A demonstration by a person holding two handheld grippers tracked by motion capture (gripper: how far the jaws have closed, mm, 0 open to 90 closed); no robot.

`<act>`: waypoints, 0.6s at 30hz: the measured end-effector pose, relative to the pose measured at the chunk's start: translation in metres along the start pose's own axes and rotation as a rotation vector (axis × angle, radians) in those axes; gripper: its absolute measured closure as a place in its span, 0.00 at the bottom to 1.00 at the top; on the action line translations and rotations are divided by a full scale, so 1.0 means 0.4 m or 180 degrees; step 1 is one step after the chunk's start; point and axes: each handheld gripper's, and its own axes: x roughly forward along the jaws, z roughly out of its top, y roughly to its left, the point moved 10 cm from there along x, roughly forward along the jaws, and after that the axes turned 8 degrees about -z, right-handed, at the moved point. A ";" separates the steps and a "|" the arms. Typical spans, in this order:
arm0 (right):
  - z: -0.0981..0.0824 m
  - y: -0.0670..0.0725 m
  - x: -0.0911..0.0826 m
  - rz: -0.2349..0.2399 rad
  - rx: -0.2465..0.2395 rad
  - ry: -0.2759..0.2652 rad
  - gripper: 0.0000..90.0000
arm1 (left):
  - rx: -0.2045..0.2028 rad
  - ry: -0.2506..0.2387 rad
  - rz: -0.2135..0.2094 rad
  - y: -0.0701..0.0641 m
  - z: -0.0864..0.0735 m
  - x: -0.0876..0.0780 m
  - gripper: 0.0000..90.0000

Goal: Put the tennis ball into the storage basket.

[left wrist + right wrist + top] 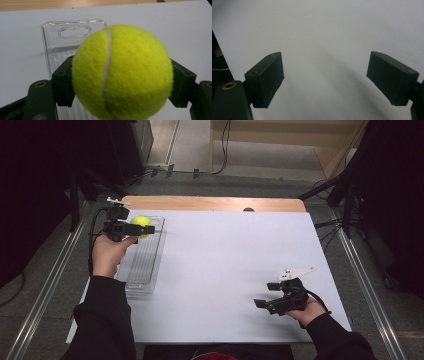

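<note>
where aisle ends [210, 150], white tabletop [230, 270]

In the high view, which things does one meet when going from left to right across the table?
Left claw holding the tennis ball over the clear plastic tray → bare white table surface → right claw, open, in the person's right hand.

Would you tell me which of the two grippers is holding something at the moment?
The left gripper: its jaws are clamped on the yellow tennis ball above the clear plastic tray. The right gripper has its jaws spread wide with nothing between them.
</note>
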 end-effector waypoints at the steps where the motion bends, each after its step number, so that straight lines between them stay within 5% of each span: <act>1: 0.000 0.000 0.000 0.0000 -0.0002 0.0000 0.14 | -0.0011 -0.0005 -0.0006 0.003 -0.001 0.002 0.29; 18: 0.000 0.000 0.000 -0.0001 -0.0004 0.0002 0.14 | -0.0087 0.0073 0.0054 0.027 -0.029 0.052 0.29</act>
